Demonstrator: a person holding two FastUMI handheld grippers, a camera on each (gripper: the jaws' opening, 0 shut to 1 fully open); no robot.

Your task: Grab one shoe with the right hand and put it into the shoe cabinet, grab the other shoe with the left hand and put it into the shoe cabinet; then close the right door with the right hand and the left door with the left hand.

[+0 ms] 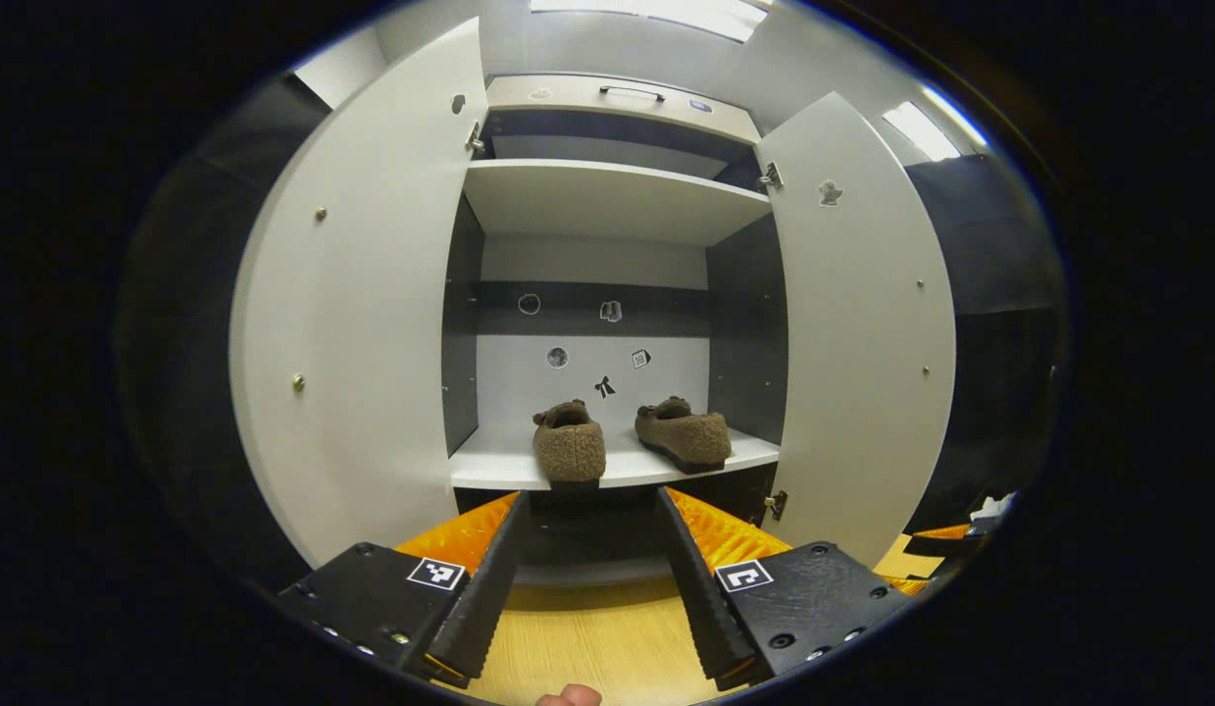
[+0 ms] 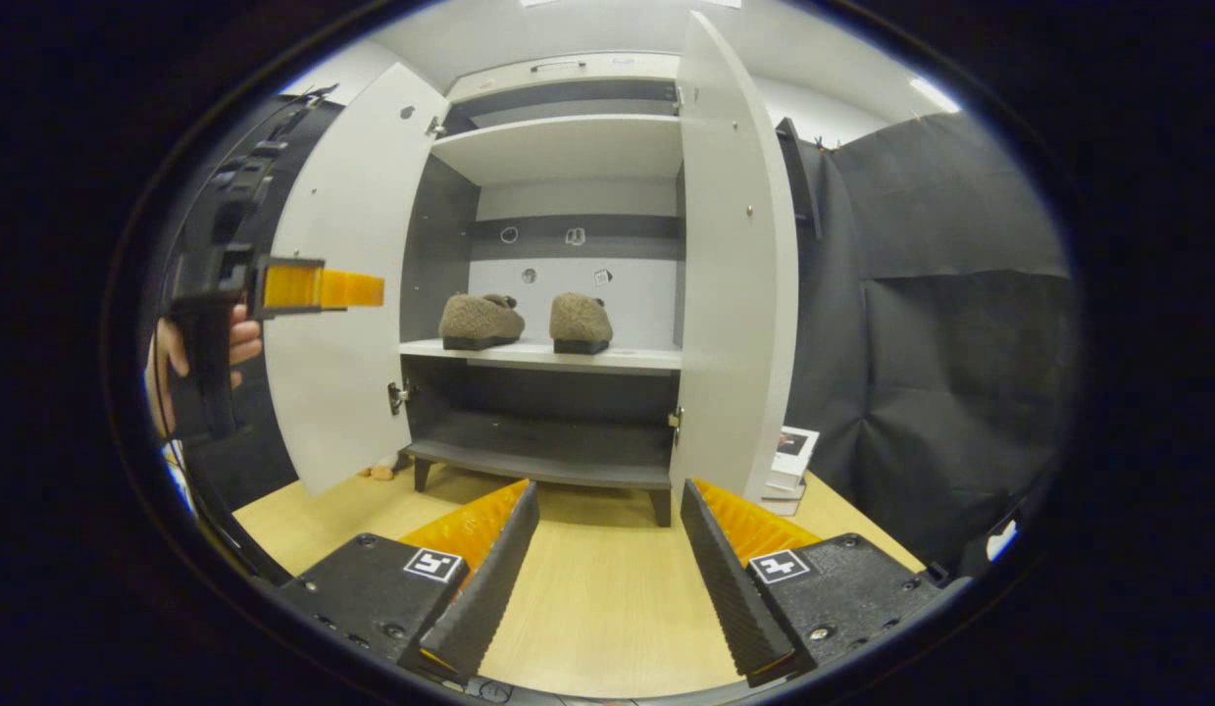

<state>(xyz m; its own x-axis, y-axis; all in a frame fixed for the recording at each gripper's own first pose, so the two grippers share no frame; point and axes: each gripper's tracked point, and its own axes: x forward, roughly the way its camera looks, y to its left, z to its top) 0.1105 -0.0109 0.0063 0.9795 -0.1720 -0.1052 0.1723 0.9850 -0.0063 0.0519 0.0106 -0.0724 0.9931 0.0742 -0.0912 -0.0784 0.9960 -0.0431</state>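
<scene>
Two brown fuzzy shoes stand side by side on the middle shelf (image 1: pixel 627 469) of the white shoe cabinet: one shoe (image 1: pixel 569 443) at the shelf's front edge, the other shoe (image 1: pixel 683 433) to its right. Both the left door (image 1: pixel 362 314) and the right door (image 1: pixel 862 324) stand wide open. My left gripper (image 1: pixel 589 498) is open and empty, a short way in front of the shelf. In the right gripper view the shoes (image 2: pixel 480 320) (image 2: pixel 581 322) sit on the shelf, and my right gripper (image 2: pixel 608 487) hangs open and empty farther back, facing the right door's edge (image 2: pixel 734 255). The left gripper (image 2: pixel 318 287) appears beside the left door (image 2: pixel 347 294), held by a hand (image 2: pixel 200 343).
The floor (image 2: pixel 607 588) is light wood. A small stack of books (image 2: pixel 788 471) leans by the cabinet's right side, against the black cloth wall (image 2: pixel 940 343). A small object (image 2: pixel 379 472) lies on the floor under the left door. The upper shelf (image 1: pixel 607 196) and bottom shelf (image 2: pixel 548 461) are bare.
</scene>
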